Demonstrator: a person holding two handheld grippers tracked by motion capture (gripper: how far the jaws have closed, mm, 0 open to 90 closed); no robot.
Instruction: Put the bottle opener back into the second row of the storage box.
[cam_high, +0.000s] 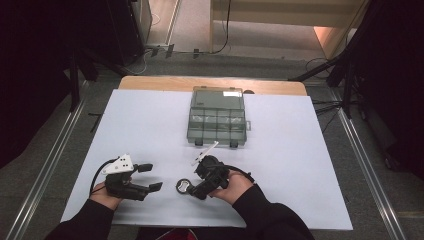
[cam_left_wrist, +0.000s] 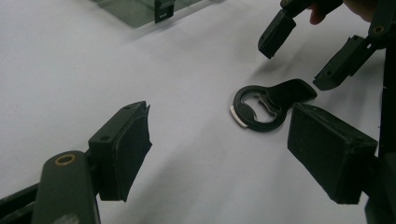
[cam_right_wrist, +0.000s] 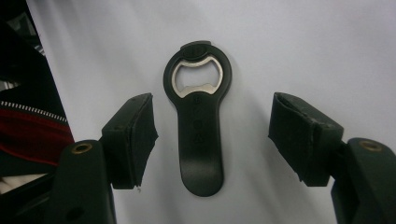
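A black bottle opener (cam_right_wrist: 198, 119) lies flat on the white table cover (cam_high: 300, 165) at the near edge, between the two hands and closer to the right one. The right gripper (cam_right_wrist: 212, 135) is poised directly over it, jaws well apart, one on each side of the handle and neither pad touching it; the opener's metal-lined ring end points away from the gripper. In the high view the right gripper (cam_high: 200, 187) covers most of the opener (cam_high: 183, 187), leaving only the ring end showing at its left. The left gripper (cam_high: 150, 177) sits to the left of the opener, jaws wide apart with nothing between them; in the left gripper view the opener (cam_left_wrist: 271, 102) lies beyond its jaws, with part of the handle cut off behind one pad. A clear compartment box (cam_high: 217, 117) stands toward the far side of the table, well apart from both grippers; its contents cannot be made out. Both forearms are cut off by the near frame edge.
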